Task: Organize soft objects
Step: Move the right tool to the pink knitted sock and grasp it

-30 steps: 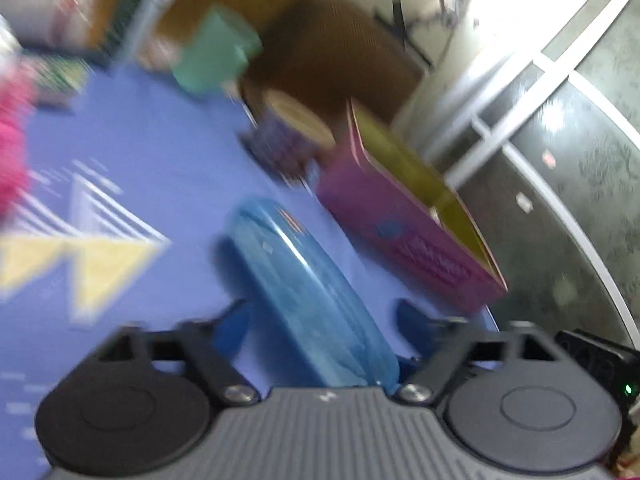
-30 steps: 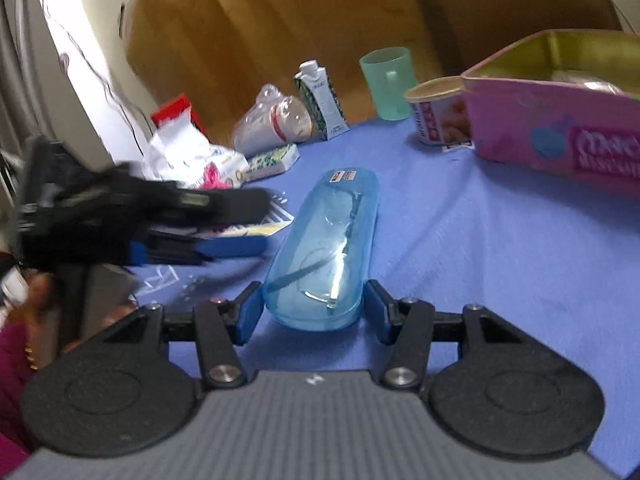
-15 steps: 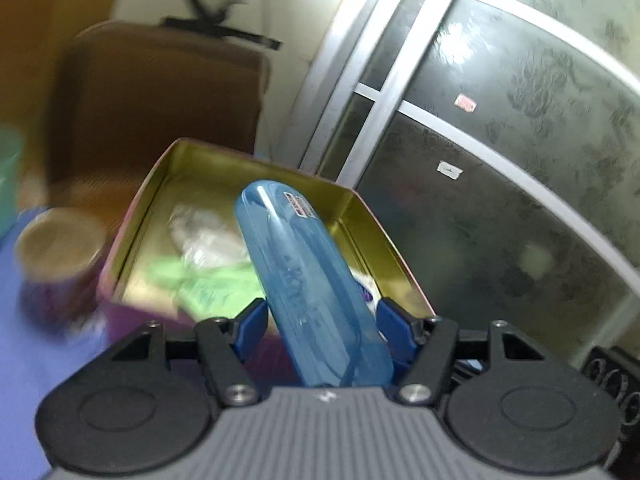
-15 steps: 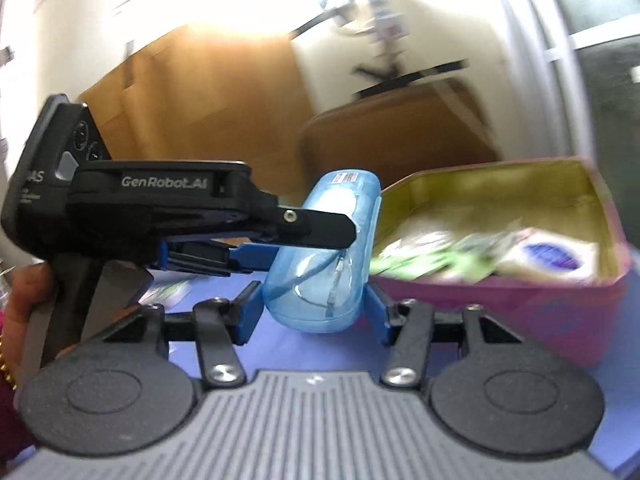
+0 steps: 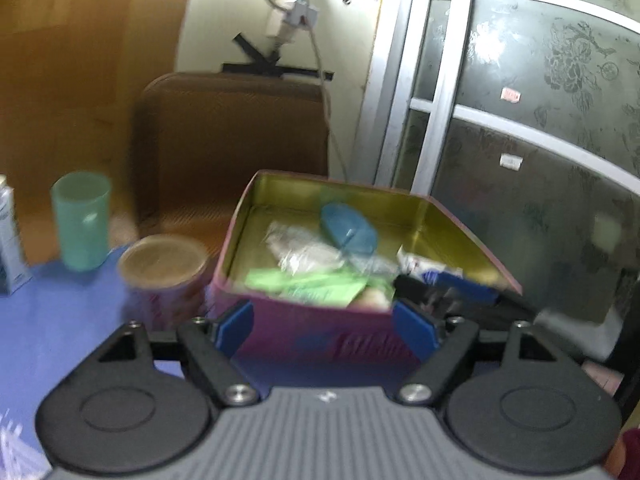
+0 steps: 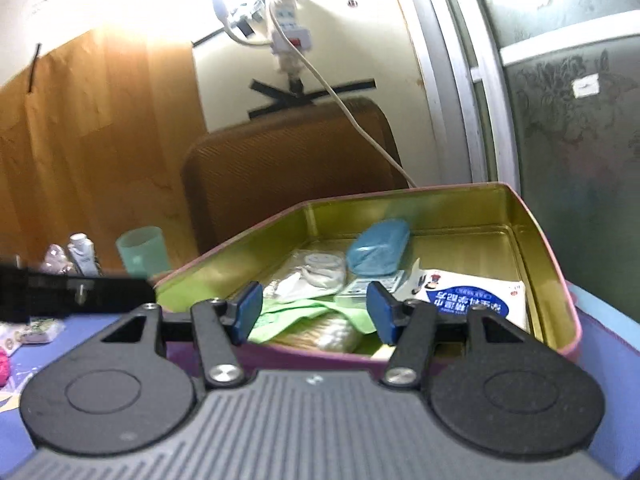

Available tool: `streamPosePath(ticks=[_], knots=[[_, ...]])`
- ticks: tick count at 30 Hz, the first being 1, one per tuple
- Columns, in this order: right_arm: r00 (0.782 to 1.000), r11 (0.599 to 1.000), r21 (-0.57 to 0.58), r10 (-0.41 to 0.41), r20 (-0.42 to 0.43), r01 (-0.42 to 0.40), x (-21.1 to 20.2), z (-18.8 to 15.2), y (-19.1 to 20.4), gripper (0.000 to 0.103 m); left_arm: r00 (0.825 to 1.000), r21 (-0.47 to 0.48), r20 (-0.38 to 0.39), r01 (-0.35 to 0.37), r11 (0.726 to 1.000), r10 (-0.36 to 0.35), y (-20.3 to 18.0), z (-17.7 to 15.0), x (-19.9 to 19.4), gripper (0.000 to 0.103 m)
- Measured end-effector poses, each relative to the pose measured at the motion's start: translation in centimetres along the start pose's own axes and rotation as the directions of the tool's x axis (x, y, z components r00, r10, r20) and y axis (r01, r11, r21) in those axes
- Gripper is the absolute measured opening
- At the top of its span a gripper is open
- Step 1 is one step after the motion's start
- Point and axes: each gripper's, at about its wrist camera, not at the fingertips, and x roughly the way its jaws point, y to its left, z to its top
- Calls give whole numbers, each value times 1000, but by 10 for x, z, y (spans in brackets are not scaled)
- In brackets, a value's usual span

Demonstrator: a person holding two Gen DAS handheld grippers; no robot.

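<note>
The translucent blue glasses case (image 5: 348, 232) (image 6: 378, 254) lies inside the pink tin (image 5: 316, 336) (image 6: 556, 280), toward its back wall, on top of plastic bags and green packets (image 5: 308, 284). A white and blue pouch (image 6: 464, 300) lies at the tin's right side. My left gripper (image 5: 324, 332) hovers before the tin's front wall, its jaws opening with nothing between them. My right gripper (image 6: 315, 316) is open over the tin's near rim, its pads touching nothing. Its fingers (image 5: 452, 292) show at the tin's right corner in the left wrist view.
A green cup (image 5: 82, 220) (image 6: 142, 250), a round cardboard tub (image 5: 164, 268) and a milk carton (image 5: 8, 240) stand left of the tin on the blue cloth. A brown chair back (image 5: 232, 132) rises behind. The left gripper's body (image 6: 72, 292) juts in from the left.
The blue case was held between both grippers and carried over the tin. Now it lies in the tin, both grippers have let go, and their jaws stand wider.
</note>
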Motion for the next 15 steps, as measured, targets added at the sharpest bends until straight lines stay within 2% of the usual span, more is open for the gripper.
streamPosePath(ticks=[4, 8, 12, 15], knots=[[999, 1000, -5, 25, 34, -25, -19, -2, 18, 60, 999, 7, -16, -38, 999, 38, 15, -27, -29, 79], [996, 995, -36, 91, 19, -90, -24, -3, 39, 61, 994, -8, -42, -102, 995, 101, 32, -53, -52, 79], [982, 979, -83, 184, -52, -187, -22, -13, 68, 61, 981, -61, -80, -181, 982, 176, 60, -79, -82, 79], [950, 952, -91, 278, -142, -292, -14, -20, 93, 61, 966, -102, -81, -253, 962, 245, 84, -95, -108, 79]])
